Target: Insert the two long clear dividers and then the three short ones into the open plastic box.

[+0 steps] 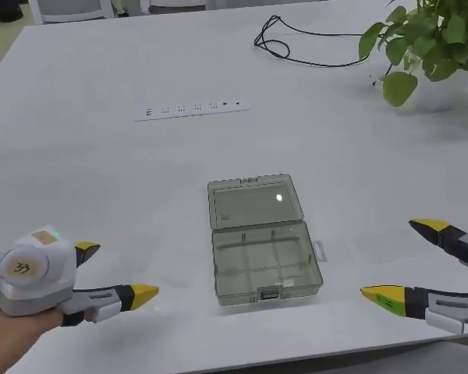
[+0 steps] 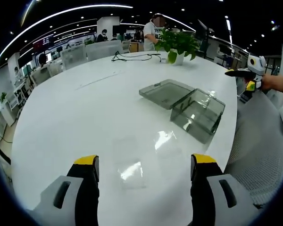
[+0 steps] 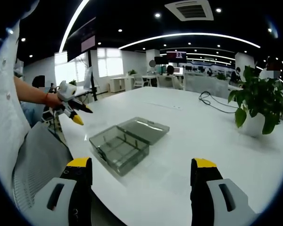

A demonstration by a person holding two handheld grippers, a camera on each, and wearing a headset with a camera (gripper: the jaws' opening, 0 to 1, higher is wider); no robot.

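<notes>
The smoky clear plastic box (image 1: 267,263) stands open in the middle of the white table, its lid (image 1: 254,201) folded flat to the far side. Thin clear dividers (image 1: 271,248) stand inside it as a grid. My left gripper (image 1: 117,271) is open at the lower left, well short of the box. Between its jaws in the left gripper view (image 2: 144,162), two faint clear flat pieces (image 2: 130,170) lie on the table, with the box (image 2: 198,113) beyond. My right gripper (image 1: 402,261) hangs open to the right of the box, holding nothing. The right gripper view (image 3: 141,165) looks toward the box (image 3: 120,148).
A white power strip (image 1: 191,107) lies behind the box. At the back are a black cable (image 1: 296,39) and a potted plant (image 1: 433,39) at the right corner. The table's near edge (image 1: 296,354) runs just below both grippers.
</notes>
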